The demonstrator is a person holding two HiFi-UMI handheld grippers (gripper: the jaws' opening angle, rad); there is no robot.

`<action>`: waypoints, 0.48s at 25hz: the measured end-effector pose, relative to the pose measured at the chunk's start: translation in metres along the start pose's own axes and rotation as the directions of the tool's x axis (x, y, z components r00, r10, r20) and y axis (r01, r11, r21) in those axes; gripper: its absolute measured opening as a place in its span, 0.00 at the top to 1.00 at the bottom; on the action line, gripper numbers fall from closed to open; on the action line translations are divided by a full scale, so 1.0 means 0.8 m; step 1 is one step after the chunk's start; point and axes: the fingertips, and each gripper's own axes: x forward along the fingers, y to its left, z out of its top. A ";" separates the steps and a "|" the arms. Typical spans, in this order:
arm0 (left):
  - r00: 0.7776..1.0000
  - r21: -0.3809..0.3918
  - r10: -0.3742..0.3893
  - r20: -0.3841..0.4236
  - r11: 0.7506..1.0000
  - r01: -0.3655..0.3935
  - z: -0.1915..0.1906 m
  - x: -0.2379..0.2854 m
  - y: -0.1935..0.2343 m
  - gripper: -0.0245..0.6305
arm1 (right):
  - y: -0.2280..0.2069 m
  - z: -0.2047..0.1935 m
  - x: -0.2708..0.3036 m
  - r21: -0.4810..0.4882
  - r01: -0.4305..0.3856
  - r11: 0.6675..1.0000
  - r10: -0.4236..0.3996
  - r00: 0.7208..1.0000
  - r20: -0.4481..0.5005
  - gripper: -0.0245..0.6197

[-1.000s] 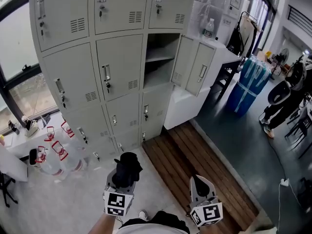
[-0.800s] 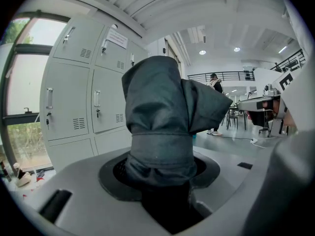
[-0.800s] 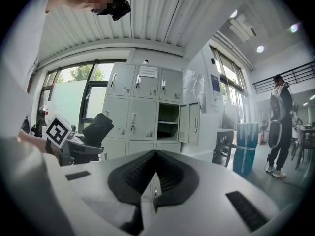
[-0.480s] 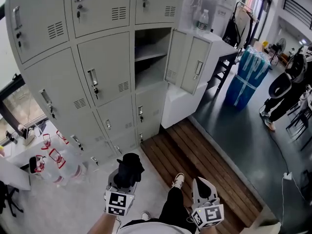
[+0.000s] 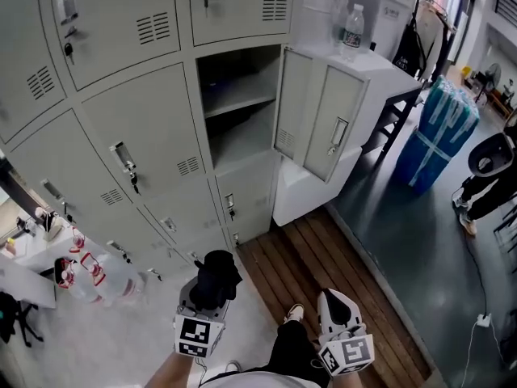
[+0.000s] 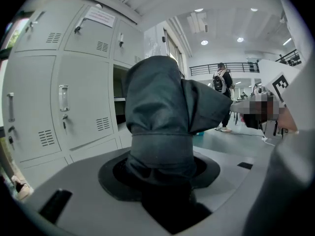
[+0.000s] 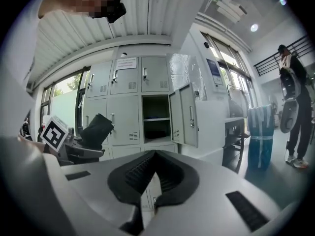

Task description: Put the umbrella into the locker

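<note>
Inside left tool (image 6: 160, 181), folded black umbrella (image 6: 160, 107)

Umbrella (image 5: 214, 277): black. Lockers (image 5: 137, 136): pale grey, plain. Slatted floor strip (image 5: 323, 257), lower centre: dark brown. Bundle (image 5: 440, 136), right edge: blue, pale bands.

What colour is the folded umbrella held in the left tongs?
Black to dark charcoal. The umbrella shows best in the left gripper view.

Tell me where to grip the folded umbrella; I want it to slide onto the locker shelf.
Grip one end across its narrow body, from behind, as the left tongs do now: the umbrella then sticks out ahead, free end toward the open locker.
</note>
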 end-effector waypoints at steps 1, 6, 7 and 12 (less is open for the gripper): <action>1.000 0.006 0.018 -0.007 1.000 -0.018 0.012 0.022 0.002 0.61 | -0.020 0.006 0.016 0.006 -0.022 1.000 0.022 1.000 -0.002 0.94; 0.994 -0.045 0.109 -0.009 0.993 -0.110 0.100 0.111 0.004 0.61 | -0.112 0.067 0.093 -0.029 -0.154 0.988 0.154 0.988 -0.002 0.94; 0.993 -0.055 0.122 -0.004 0.991 -0.122 0.120 0.123 0.000 0.61 | -0.126 0.085 0.105 -0.046 -0.179 0.983 0.180 0.984 0.006 0.94; 0.985 -0.030 0.164 -0.045 0.986 -0.166 0.178 0.142 -0.021 0.61 | -0.158 0.153 0.135 -0.067 -0.267 0.961 0.270 0.962 0.037 0.94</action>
